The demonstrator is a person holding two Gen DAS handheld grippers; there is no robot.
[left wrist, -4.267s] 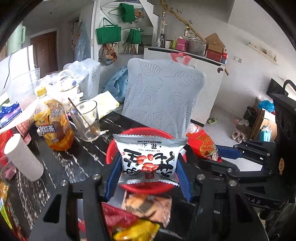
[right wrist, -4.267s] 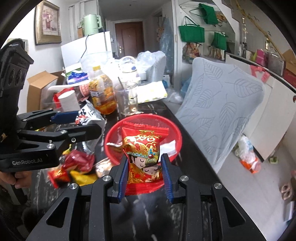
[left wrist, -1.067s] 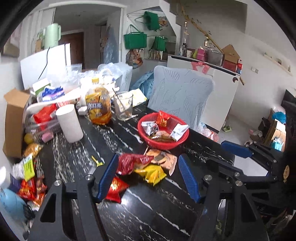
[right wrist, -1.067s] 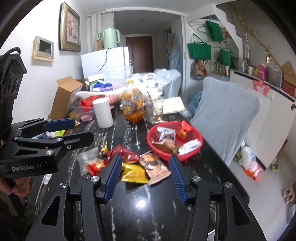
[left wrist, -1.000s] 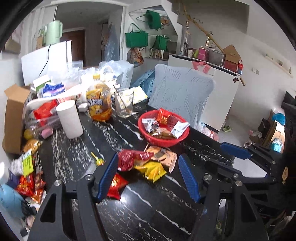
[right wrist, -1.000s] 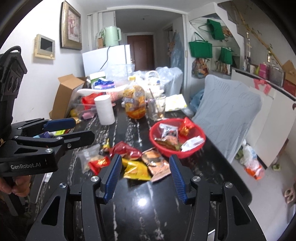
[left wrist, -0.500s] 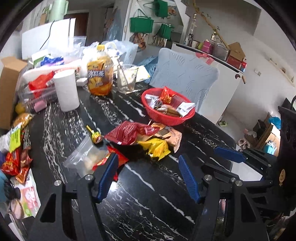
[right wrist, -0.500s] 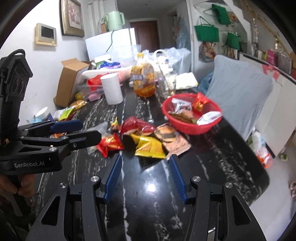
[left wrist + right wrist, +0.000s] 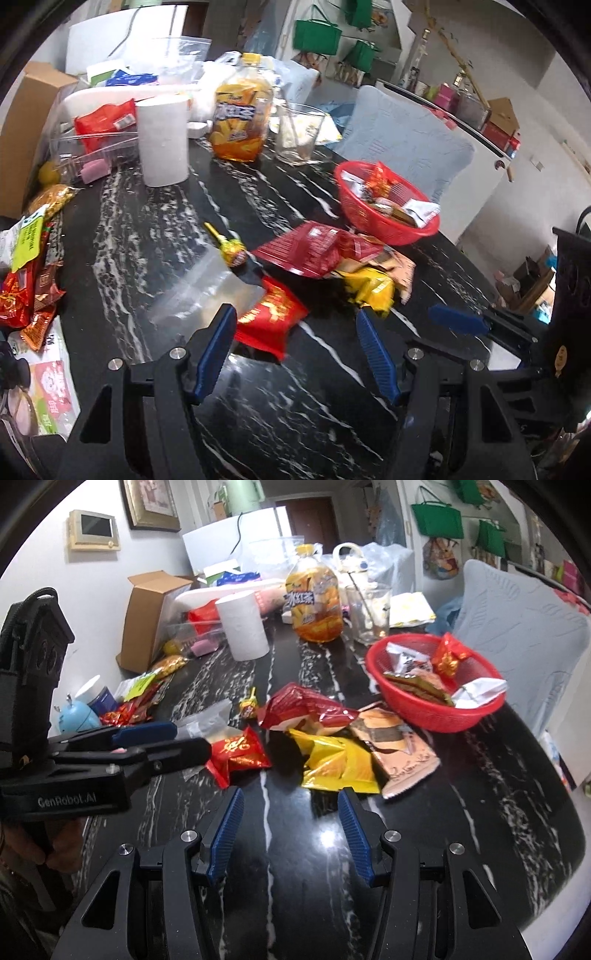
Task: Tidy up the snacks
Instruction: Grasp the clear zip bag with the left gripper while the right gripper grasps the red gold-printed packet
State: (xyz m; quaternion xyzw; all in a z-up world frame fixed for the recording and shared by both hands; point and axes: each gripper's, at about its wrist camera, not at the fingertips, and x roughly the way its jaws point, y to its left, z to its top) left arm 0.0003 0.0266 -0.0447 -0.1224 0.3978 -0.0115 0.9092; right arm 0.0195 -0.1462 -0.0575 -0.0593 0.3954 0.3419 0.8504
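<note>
Both grippers have dropped closer over the snack pile. Left gripper [image 9: 295,325] gapes empty above the small red packet [image 9: 271,316]; right gripper [image 9: 290,806] likewise, yellow packet [image 9: 338,764] at twelve o'clock. "GenRobot.AI" marks the left gripper's body. Red basket [image 9: 454,716] sits at two o'clock.

Black marble-veined table [image 9: 461,812]: red basket [image 9: 476,716], loose snack packets — red [image 9: 240,755], yellow [image 9: 340,764], dark red [image 9: 306,709] — lollipop [image 9: 249,705], paper roll [image 9: 243,626], drink bottle [image 9: 314,602], glass [image 9: 369,609].
</note>
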